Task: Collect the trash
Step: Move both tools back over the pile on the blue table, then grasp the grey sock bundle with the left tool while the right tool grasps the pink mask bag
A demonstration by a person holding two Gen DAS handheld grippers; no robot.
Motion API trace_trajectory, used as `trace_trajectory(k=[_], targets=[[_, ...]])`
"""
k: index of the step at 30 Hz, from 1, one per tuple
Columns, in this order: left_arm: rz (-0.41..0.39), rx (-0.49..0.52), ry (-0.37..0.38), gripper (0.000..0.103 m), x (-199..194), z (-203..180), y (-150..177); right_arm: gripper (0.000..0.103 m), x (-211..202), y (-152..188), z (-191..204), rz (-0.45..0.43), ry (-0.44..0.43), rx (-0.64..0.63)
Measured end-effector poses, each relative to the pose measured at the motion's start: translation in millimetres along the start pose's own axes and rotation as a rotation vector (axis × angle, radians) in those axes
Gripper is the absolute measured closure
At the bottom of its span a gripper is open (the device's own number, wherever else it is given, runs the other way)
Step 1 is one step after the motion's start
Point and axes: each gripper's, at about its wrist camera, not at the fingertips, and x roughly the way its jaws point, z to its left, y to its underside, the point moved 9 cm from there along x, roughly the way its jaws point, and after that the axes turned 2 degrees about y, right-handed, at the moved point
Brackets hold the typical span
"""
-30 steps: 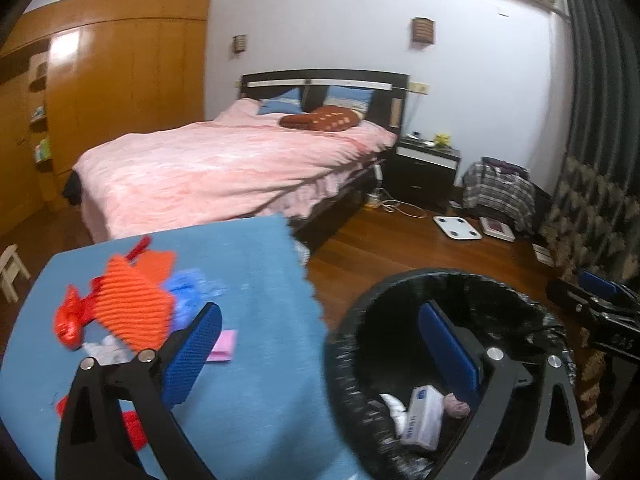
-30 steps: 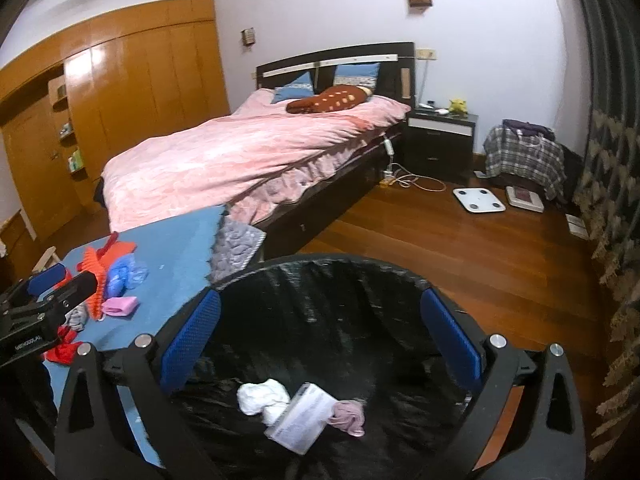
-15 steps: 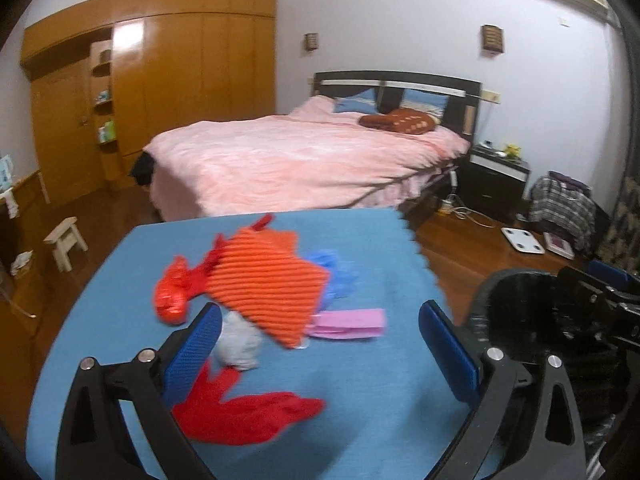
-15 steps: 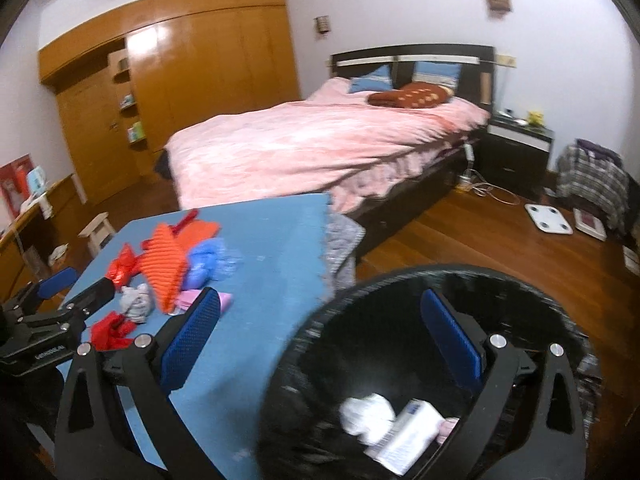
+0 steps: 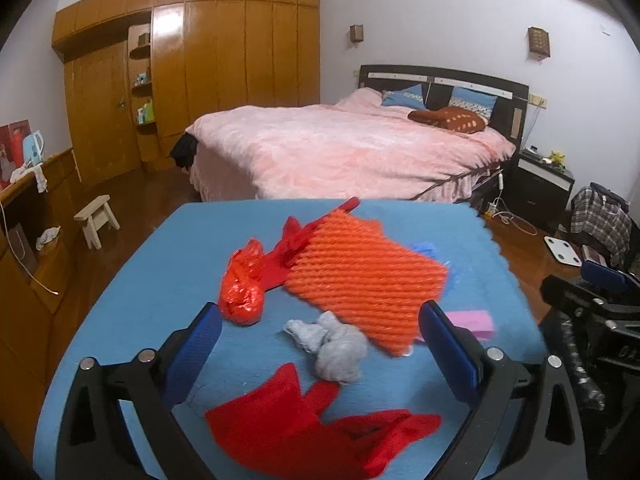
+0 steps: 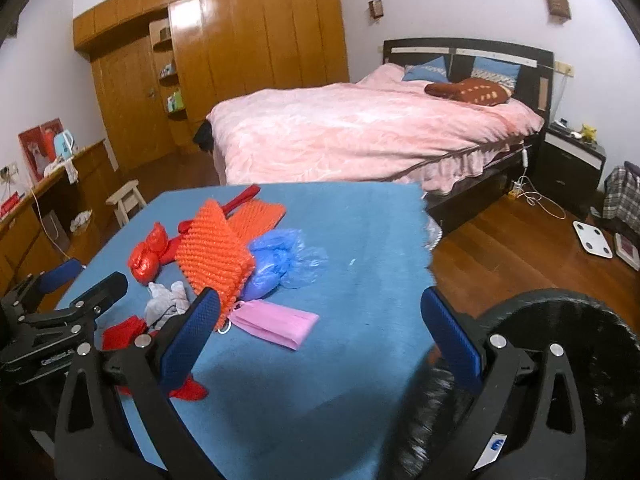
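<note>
No legible text on anything in view.

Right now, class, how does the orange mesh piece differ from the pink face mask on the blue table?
The orange mesh piece is ribbed, larger and propped over other trash; the pink face mask is smooth, smaller and lies flat on the cloth. The mesh sits deep in the pile, the mask at its near edge. Neither is in a claw.

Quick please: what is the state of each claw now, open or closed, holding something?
Left claw: open, holding nothing, above the grey wad.
Right claw: open, holding nothing.
</note>
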Motion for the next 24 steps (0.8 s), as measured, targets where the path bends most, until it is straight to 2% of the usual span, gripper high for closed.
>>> trace_trajectory(k=[12, 18, 24], targets=[[0.049, -0.027, 0.012, 0.007, 29, 9, 15, 0.006, 62, 20, 5, 0.105, 0.03, -0.008], [0.07, -0.025, 0.021, 0.007, 39, 4, 22, 0.013, 77, 34, 7, 0.156, 0.015, -0.009], [0.088, -0.013, 0.038, 0.008, 48, -2, 27, 0.025, 87, 48, 13, 0.233, -0.035, 0.003]])
